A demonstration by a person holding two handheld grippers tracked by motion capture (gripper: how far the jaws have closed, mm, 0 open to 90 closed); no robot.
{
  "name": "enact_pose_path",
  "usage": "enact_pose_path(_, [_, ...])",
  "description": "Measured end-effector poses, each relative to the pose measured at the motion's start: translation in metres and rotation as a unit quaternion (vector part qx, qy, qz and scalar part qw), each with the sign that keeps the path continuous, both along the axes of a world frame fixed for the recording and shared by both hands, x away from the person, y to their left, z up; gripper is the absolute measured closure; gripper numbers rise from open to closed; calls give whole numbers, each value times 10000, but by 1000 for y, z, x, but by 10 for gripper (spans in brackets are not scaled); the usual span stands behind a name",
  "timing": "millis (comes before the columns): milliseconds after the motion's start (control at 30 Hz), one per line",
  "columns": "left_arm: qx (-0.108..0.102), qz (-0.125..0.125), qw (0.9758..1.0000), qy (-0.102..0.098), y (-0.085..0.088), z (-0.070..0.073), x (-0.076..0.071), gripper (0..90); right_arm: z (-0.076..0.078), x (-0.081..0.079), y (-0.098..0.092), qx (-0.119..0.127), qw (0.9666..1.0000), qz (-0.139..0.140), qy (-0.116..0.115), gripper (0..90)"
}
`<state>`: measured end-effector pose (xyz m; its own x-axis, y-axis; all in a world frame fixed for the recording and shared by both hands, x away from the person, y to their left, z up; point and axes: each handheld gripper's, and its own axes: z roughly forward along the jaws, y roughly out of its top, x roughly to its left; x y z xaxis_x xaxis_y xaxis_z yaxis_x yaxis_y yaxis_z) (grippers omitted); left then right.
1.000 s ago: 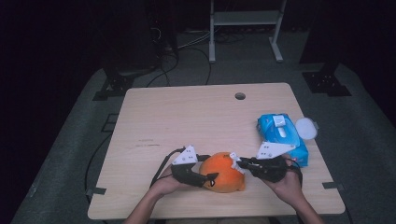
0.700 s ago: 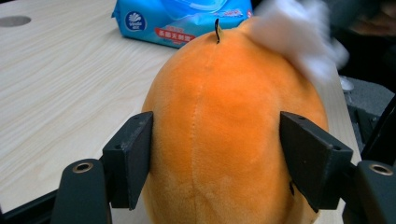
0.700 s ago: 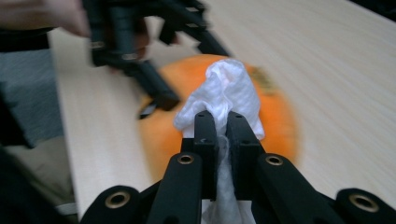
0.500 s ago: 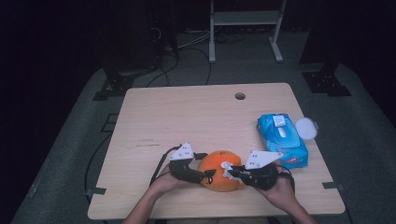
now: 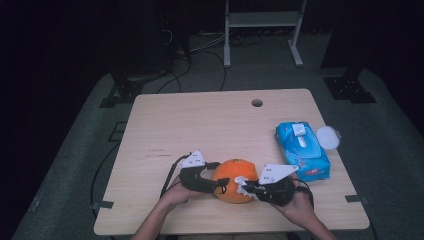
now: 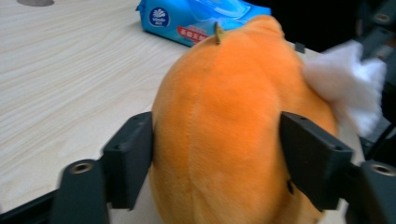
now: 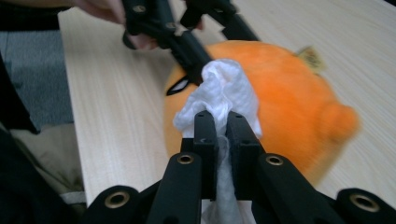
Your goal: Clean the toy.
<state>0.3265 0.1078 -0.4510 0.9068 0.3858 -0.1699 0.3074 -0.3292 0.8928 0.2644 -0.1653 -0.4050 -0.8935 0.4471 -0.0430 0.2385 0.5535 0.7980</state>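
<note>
A: Where is the orange plush toy [image 5: 234,180] placed, and how is it held?

B: It is lying on the table [image 5: 215,125] close to the near edge, about the middle of that edge. It is clamped by the left gripper [image 5: 212,184] from the left side; in the left gripper view one jaw is pressed on each flank of the plush [image 6: 219,130]. The jaws have just been closing a little, with the toy between them.

A: And the right gripper [image 5: 248,187]?

B: Its jaws are pressed together on a white wipe [image 7: 222,100], which is pinched between them and stands out in a crumpled bunch in front of the tips. In the high view the wipe [image 5: 242,182] is seen against the right side of the toy.

A: Which relation is decisive for the next move?

B: The toy lies directly ahead of the wipe, between the two grippers, and its long axis seems to run roughly along the near edge. The bunch is touching the plush surface or is just beside it; this cannot be decided exactly. Probably a wiping stroke across the right flank is called for, while the toy is kept fixed by the left gripper.

A: Is anything else nearby?

B: A blue pack of wipes [image 5: 302,150] is lying toward the right edge, apart from the toy.
</note>
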Motion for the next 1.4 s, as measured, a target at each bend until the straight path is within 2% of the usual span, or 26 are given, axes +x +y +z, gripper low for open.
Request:
enact_pose_path(100, [42, -115, 9998, -165, -4, 2, -4, 326, 2, 9, -15, 171, 9994, -284, 16, 832])
enact_pose_path(233, [194, -249, 9979, -558, -16, 8, -14, 329, 5, 18, -35, 473, 9963, -714, 70, 831])
enact_pose_path(300, [290, -373, 9957, -796, -23, 12, -20, 329, 6, 18, -35, 596, 9956, -715, 96, 831])
enact_pose_path(367, [454, -484, 9927, -1009, -30, 14, -26, 324, 8, 16, -29, 610, 9961, -638, 60, 831])
enact_pose_path(467, [521, -555, 9910, -1104, -33, 15, -30, 311, 10, 10, -15, 534, 9976, -431, -72, 831])
enact_pose_path(567, [457, -548, 9926, -979, -28, 13, -27, 314, 11, 10, -14, 467, 9981, -387, -119, 831])
enact_pose_path(667, [456, -544, 9935, -888, -23, 12, -24, 316, 11, 15, -25, 438, 9972, -600, -131, 831])
enact_pose_path(767, [427, -563, 9941, -819, -22, 12, -23, 316, 12, 22, -43, 589, 9940, -916, -33, 831])
enact_pose_path(833, [408, -593, 9946, -753, -23, 11, -23, 310, 10, 26, -48, 690, 9931, -933, 171, 831])
enact_pose_path(900, [453, -664, 9952, -566, -24, 12, -23, 267, 5, 26, -42, 596, 9948, -766, 298, 831])
enact_pose_path(967, [518, -592, 9959, -438, -24, 14, -22, 186, 3, 22, -32, 341, 9977, -517, 261, 832])
enact_pose_path(1033, [494, -440, 9977, -159, -24, 17, -19, 102, 5, 18, -28, 259, 9989, -303, 261, 833])
enact_pose_path(1133, [579, -500, 9969, 175, -29, 9, -16, 59, 4, 15, -26, 296, 9988, -53, 381, 832])
enact_pose_path(1200, [605, -491, 9968, 158, -33, 5, -18, 85, 4, 15, -26, 294, 9987, -15, 406, 831])
enact_pose_path(1267, [577, -414, 9975, 51, -32, 9, -18, 238, 4, 17, -27, 302, 9986, -90, 421, 831])
enact_pose_path(1300, [488, -380, 9981, -50, -31, 12, -18, 322, 5, 18, -29, 327, 9986, -162, 386, 831])
enact_pose_path(1333, [354, -340, 9985, -260, -30, 14, -19, 366, 7, 19, -32, 409, 9981, -232, 397, 832])
enact_pose_path(1367, [250, -272, 9977, -572, -30, 18, -20, 393, 11, 19, -35, 478, 9978, -295, 361, 832])
enact_pose_path(1400, [206, -207, 9959, -856, -30, 22, -21, 404, 17, 19, -38, 527, 9977, -351, 250, 832])
